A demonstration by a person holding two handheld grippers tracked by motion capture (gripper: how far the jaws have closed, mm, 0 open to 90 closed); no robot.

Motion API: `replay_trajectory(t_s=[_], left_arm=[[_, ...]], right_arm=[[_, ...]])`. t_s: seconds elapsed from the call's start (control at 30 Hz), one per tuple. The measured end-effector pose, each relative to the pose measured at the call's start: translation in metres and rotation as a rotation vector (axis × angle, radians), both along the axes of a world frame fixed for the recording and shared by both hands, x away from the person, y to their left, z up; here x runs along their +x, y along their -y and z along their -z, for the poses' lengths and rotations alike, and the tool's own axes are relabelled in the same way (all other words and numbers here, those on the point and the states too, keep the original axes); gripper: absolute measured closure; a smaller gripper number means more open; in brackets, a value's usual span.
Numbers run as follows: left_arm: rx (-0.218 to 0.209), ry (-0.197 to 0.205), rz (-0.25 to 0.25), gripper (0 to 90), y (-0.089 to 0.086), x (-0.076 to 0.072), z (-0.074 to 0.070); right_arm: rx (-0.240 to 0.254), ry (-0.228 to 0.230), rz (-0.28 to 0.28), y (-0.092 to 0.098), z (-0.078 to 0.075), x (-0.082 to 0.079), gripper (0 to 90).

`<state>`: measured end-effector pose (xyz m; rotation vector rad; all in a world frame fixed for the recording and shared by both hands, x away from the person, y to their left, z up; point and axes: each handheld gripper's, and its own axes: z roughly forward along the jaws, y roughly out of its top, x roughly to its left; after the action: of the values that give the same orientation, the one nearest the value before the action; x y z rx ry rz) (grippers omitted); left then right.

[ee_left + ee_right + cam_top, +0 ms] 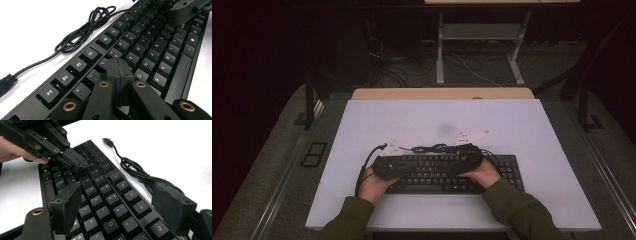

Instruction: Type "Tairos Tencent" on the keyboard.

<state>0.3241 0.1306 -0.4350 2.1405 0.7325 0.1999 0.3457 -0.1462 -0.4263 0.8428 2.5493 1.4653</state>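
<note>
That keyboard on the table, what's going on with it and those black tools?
A person holds a two-jaw gripper in each hand over a black keyboard lying on a white table. The left gripper has its jaws shut together, tip down at the keys near the number row, as if pressing one. The right gripper hovers over the right half with its jaws open and nothing between them. The keyboard's cable lies bundled on the table behind it, unplugged.

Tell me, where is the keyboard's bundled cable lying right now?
The coiled cable lies on the white table just behind the keyboard, along its far edge near the middle; in the right gripper view its plug points away.
</note>
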Motion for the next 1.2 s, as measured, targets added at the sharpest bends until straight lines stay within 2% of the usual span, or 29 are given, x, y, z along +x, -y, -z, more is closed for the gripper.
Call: replay_trajectory(t_s=[0.53, 1.2], left_arm=[[0.002, -0.011, 0.008, 88.9, 0.0016, 0.0005, 0.0035], [-0.008, -0.001, 0.012, 88.6, 0.0003, -0.0020, -0.0033]], right_arm=[[0.001, 0.000, 0.003, -0.0002, 0.0001, -0.0001, 23.3], [0.010, 0.001, 0.013, 0.0020, -0.0021, 0.0003, 23.3]])
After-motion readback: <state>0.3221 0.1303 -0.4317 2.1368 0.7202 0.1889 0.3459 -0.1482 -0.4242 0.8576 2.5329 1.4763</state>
